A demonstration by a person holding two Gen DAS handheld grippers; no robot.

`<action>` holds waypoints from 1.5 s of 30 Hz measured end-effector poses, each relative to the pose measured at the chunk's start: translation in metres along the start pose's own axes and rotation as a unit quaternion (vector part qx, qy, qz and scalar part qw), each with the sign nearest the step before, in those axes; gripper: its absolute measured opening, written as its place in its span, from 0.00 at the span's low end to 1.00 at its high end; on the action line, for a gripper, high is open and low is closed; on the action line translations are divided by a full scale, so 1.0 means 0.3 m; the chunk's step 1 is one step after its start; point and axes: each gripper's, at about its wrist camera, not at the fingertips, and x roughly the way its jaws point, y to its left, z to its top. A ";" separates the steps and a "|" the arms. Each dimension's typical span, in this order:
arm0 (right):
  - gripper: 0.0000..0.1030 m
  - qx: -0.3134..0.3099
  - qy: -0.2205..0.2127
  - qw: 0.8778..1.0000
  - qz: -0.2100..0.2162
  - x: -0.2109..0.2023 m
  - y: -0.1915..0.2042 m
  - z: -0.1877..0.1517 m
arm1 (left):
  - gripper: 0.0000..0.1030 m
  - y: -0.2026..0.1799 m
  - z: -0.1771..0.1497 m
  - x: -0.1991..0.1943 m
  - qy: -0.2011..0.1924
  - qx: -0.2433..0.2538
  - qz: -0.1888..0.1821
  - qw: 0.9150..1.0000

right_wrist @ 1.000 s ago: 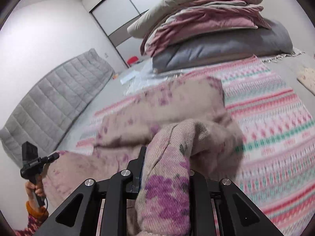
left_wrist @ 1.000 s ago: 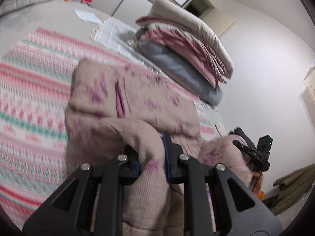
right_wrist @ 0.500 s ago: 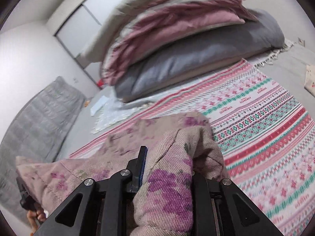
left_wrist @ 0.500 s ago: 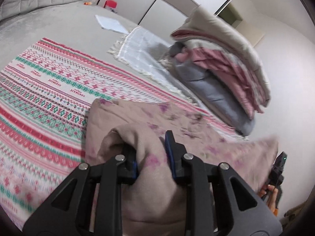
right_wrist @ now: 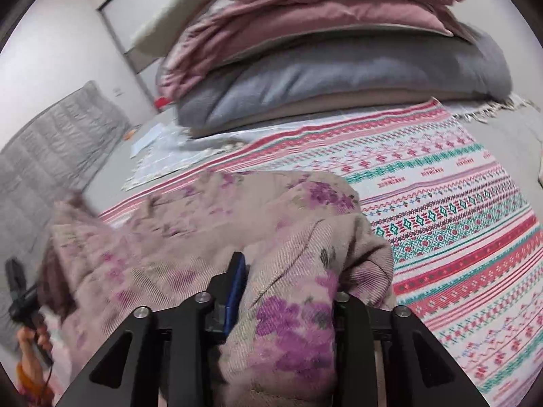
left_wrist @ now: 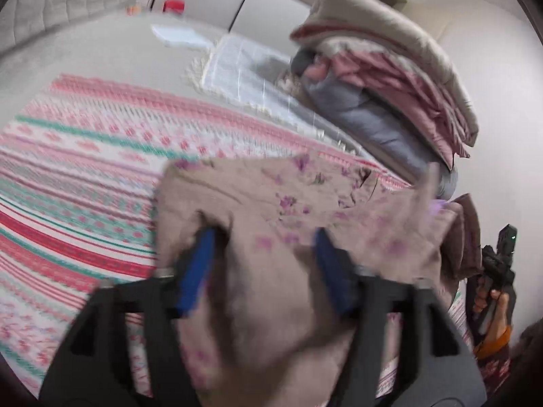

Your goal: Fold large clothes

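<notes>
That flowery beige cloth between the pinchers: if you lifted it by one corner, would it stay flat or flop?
It would probably flop: the flowery beige cloth bunches and sags in soft folds over the right tool, whose jaws are opening. It looks thick and woven, so likely heavy enough to drape quickly. On the striped rug it would probably drag and wrinkle rather than slide cleanly.
</notes>
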 end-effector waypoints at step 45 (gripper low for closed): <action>0.44 0.084 0.096 0.992 -0.019 -0.271 -0.233 -0.363 | 0.58 0.120 -0.351 -0.207 0.179 -0.021 0.006 0.984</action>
